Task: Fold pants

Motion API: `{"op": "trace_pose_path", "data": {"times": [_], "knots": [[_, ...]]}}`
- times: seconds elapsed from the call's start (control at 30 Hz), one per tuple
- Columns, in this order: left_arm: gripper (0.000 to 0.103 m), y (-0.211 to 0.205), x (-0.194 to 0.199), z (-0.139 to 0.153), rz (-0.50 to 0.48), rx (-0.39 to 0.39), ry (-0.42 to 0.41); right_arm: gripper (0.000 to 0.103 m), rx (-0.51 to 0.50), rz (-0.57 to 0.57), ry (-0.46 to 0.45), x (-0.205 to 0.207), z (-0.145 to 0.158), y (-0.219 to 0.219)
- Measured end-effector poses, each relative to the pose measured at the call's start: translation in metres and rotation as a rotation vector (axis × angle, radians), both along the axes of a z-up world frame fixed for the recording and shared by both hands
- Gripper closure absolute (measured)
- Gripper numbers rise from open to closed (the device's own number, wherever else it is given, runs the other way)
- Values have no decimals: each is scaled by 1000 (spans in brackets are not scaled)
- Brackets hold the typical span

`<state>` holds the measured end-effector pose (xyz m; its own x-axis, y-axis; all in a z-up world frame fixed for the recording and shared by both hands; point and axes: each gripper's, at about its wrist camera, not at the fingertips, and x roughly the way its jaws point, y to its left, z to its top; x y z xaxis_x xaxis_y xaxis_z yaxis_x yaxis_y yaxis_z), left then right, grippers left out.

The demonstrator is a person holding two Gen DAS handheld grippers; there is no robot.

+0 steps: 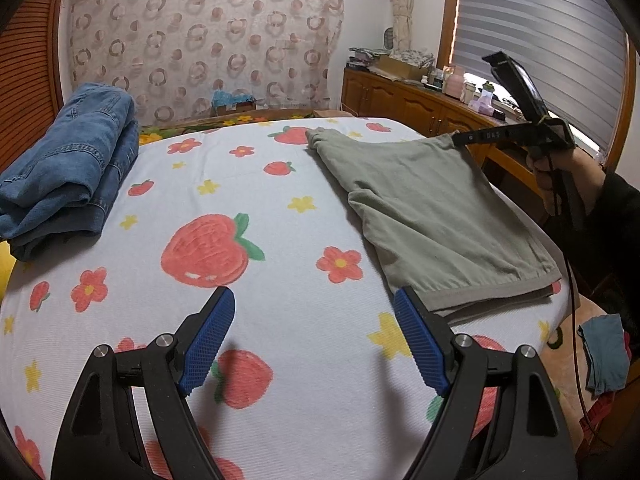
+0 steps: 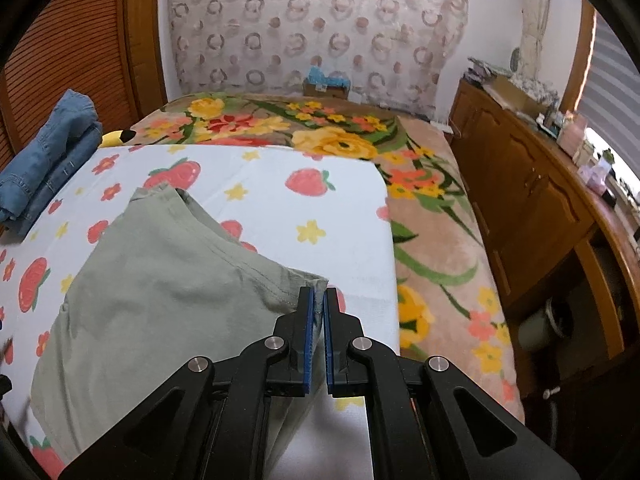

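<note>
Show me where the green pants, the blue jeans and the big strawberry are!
green pants (image 1: pixel 432 200), left wrist view, middle of the flat cloth.
blue jeans (image 1: pixel 76 152), left wrist view, top of the folded pile.
big strawberry (image 1: pixel 206 252), left wrist view, its red middle.

We note that the green pants (image 2: pixel 160 288) are a soft, matt knit cloth with stitched seams. The strawberry-print sheet (image 1: pixel 280 184) beneath is a finely ribbed, matt woven cloth. The folded jeans (image 1: pixel 76 152) are coarse blue denim (faded in patches). Both the left gripper (image 1: pixel 314 316) and the right gripper (image 2: pixel 319 304) have matt black plastic arms, bright metal pivot pins and blue, ridged, rubbery pads (image 1: pixel 208 340). The cabinet (image 2: pixel 532 200) is glossy varnished wood.
</note>
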<state>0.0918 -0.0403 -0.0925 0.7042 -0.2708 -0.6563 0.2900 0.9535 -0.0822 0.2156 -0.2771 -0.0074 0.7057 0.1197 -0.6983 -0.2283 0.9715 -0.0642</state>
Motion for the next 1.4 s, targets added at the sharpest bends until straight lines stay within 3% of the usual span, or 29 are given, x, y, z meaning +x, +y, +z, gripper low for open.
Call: {"op": "trace_pose_path", "data": {"times": [0.1, 0.27, 0.73, 1.17, 1.27, 1.4], "knots": [[20, 0, 0, 0, -2, 2, 0, 95, 15, -8, 13, 0, 5, -9], [20, -2, -2, -2, -10, 7, 3, 74, 28, -9, 8, -5, 11, -18], [21, -11, -1, -5, -35, 26, 22, 69, 135, 112, 25, -87, -15, -8], [20, -26, -4, -14, -100, 76, 42, 61, 98, 113, 2, -98, -39, -3], [24, -34, -4, -14, -129, 117, 34, 61, 105, 109, 0, -99, -39, -1], [37, -43, -1, -15, -167, 143, 44, 60, 123, 113, -6, -100, -41, -3]]}}
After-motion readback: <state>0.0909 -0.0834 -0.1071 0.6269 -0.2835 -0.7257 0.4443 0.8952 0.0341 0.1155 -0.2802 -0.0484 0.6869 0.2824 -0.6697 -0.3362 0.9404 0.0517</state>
